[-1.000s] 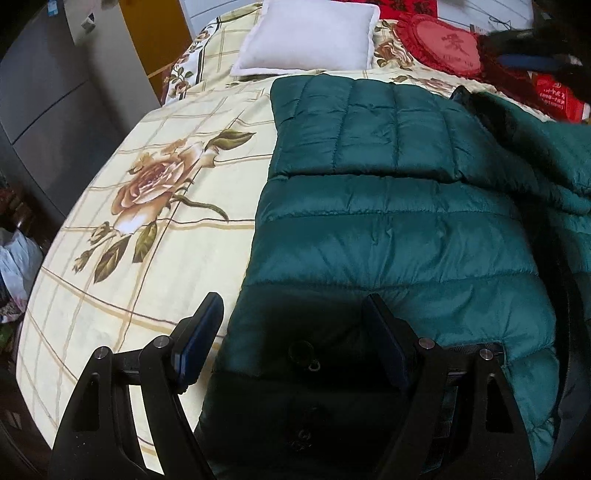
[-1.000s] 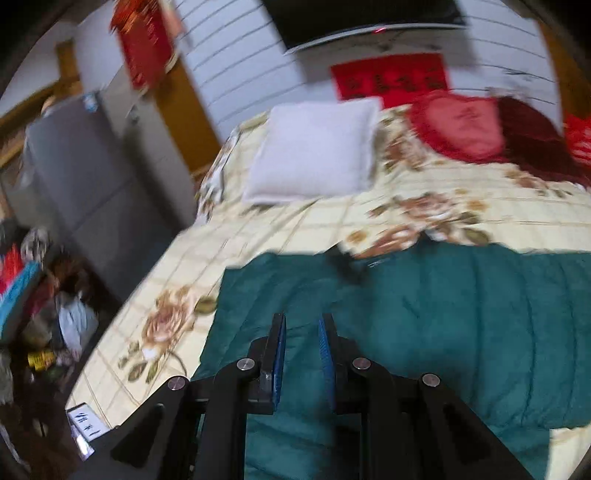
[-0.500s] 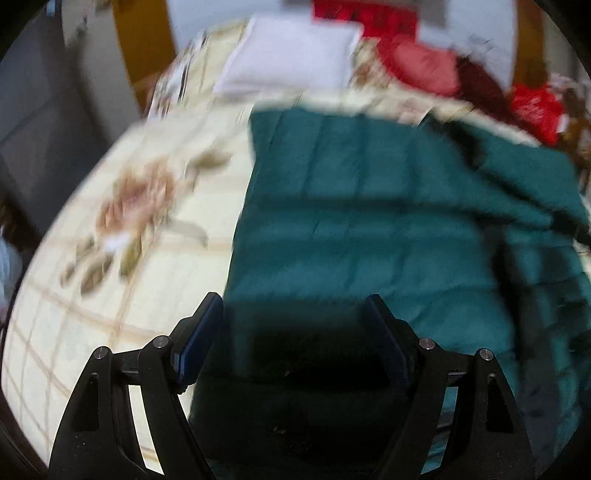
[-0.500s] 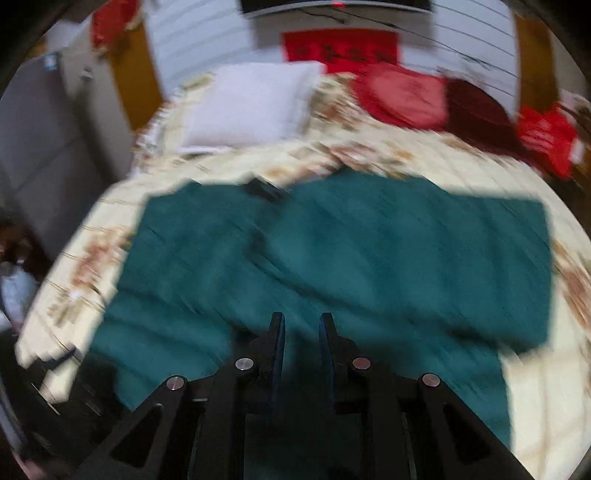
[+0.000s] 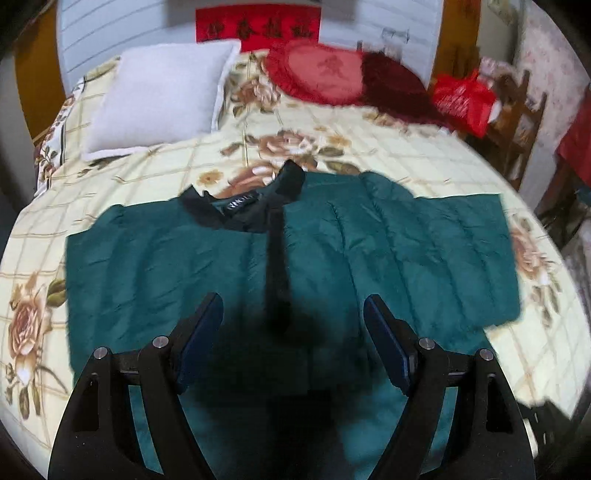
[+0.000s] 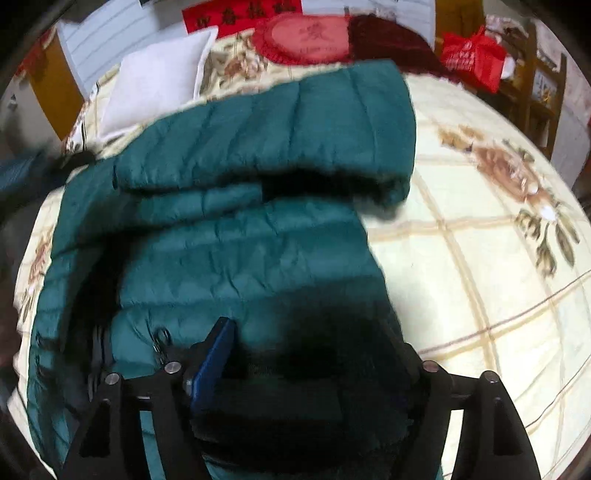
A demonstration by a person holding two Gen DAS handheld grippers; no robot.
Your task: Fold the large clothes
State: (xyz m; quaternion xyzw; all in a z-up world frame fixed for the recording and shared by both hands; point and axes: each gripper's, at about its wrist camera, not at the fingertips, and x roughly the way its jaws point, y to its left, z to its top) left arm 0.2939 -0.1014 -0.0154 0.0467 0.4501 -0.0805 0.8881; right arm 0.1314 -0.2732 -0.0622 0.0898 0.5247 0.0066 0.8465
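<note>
A bed (image 5: 424, 155) under a cream, rose-printed checked cover fills both views. At its head, left to right, lie a white pillow (image 5: 159, 96), a round red cushion (image 5: 325, 70) and a dark red furry cushion (image 5: 391, 85); a red banner (image 5: 258, 26) hangs on the white panelled wall, and a red bag (image 5: 465, 99) sits by a wooden chair (image 5: 517, 122) at the right.

The quilted dark green jacket (image 5: 369, 251) lies spread across the bed, black collar toward the pillows, 1 sleeve stretched right. The left gripper (image 5: 293, 332) hovers released above its front, nothing between the pads. The right gripper (image 6: 314, 354) is opening over the jacket's hem; its right pad is lost in shadow.
</note>
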